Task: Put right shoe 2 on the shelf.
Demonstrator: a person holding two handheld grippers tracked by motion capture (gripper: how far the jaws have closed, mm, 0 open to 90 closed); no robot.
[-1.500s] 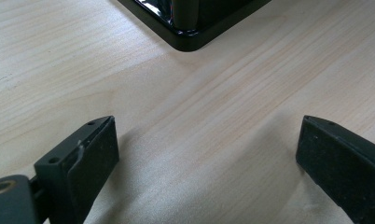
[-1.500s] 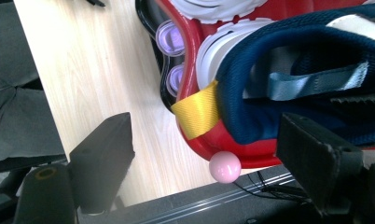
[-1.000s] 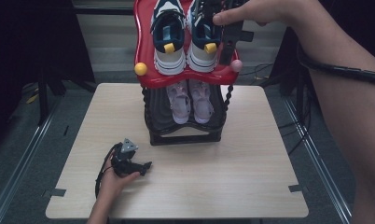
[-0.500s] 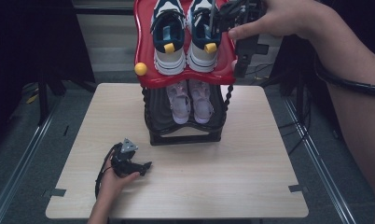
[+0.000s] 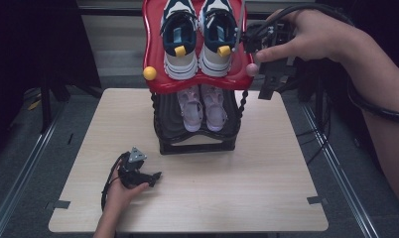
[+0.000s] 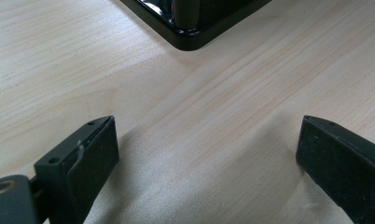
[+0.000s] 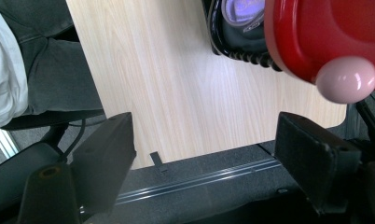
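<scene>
A two-tier shoe rack stands at the middle back of the table. Its red top shelf [image 5: 158, 79] carries a pair of navy and white sneakers [image 5: 197, 34]. Its black lower shelf [image 5: 165, 124] holds a pair of small pink shoes [image 5: 203, 106]. My right gripper [image 5: 263, 74] hangs in a hand beside the shelf's right front corner, close to the pink ball [image 5: 251, 69] [image 7: 346, 79]. It points down, open [image 7: 204, 158], with nothing between its jaws. My left gripper [image 5: 150, 177] rests low on the table in front of the rack, open [image 6: 206, 154] over bare wood.
A yellow ball [image 5: 149, 73] caps the red shelf's left front corner. The rack's black base [image 6: 190, 28] lies just ahead of the left gripper. The wooden table [image 5: 267, 163] ends at metal rails on both sides. A seated person's legs [image 7: 50, 70] are beside the table.
The right hand has carried its gripper from over the sneakers rightward and down, to beside the pink ball. The left gripper has stayed put.
</scene>
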